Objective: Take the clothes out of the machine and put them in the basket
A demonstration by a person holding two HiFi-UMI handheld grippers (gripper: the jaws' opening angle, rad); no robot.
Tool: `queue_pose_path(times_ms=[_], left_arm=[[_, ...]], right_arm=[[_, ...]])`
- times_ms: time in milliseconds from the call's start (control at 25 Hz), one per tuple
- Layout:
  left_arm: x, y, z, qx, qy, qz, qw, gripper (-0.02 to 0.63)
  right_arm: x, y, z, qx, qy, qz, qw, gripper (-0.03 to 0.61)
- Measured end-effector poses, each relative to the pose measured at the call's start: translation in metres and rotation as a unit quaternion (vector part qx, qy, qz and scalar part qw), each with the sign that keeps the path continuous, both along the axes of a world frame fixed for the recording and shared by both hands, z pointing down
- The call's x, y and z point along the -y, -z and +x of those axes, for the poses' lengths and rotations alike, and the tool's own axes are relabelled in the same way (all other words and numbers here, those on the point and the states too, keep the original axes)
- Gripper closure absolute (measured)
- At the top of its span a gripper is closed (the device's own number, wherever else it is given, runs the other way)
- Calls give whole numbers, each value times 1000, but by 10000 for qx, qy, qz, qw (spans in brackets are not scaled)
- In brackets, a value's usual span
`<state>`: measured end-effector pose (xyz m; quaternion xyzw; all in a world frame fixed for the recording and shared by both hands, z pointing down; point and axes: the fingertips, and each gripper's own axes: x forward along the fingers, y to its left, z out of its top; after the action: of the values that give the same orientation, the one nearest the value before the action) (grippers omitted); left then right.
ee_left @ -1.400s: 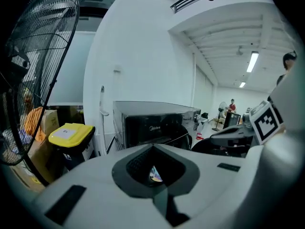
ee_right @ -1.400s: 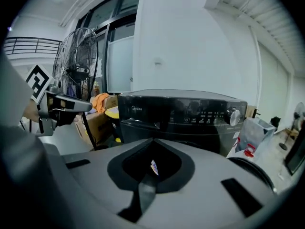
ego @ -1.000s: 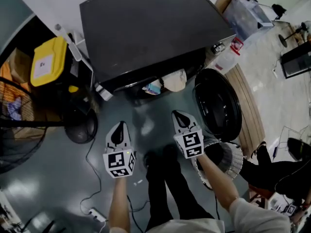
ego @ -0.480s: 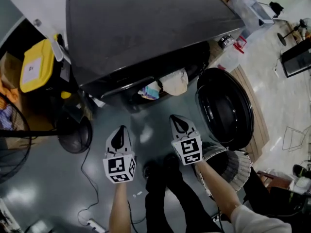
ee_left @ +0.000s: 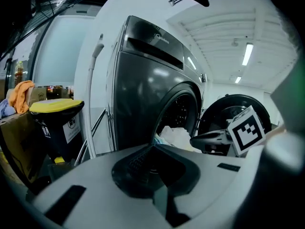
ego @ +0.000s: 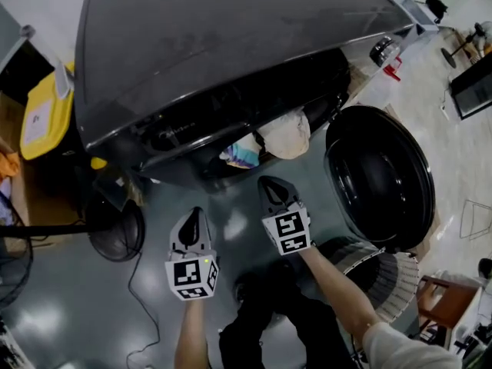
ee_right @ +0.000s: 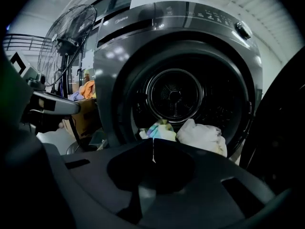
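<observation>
The left tongs [ego: 195,215] and right tongs [ego: 270,184], both closed and empty, have sunk toward the open washing machine [ego: 231,44]. Its clothes [ego: 283,133] are still ungrabbed.

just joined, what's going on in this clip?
A person faces a front-loading washing machine with a claw in each hand. The door is swung open, and a white garment and a multicoloured garment lie at the drum mouth. The left claw and right claw are both shut and empty, pointing at the opening but short of the clothes. A slatted basket sits at the person's right.
</observation>
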<state>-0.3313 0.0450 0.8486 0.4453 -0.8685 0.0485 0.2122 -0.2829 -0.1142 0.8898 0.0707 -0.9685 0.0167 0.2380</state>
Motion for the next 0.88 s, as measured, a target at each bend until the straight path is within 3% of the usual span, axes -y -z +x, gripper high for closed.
queue_pose_path(times_ms=[200,280,360,440,640,880], left_arm=[[9,-26,-16,50,22,78,10000,595],[12,-33,-21,86,-9,98,9999,595],[14,-40,-24,113,-30,120,9999,595],[15,-46,-26,122,-57,133,9998,595],[20,-60,-28,147,-131,127,9997,595],[21,-70,-32,149,-195,110,9996,595]], right_arm=[[5,-30,-34,122,116,-157,9997,545],[4,-39,-51,208,290,-292,9989,351],[8,-46,-66,339,299,-310,9985,245],[16,-54,-80,413,181,-330,9984,200],[29,-79,-113,392,101,-560,9976,130],[31,-112,-131,146,93,-575,9982,120]])
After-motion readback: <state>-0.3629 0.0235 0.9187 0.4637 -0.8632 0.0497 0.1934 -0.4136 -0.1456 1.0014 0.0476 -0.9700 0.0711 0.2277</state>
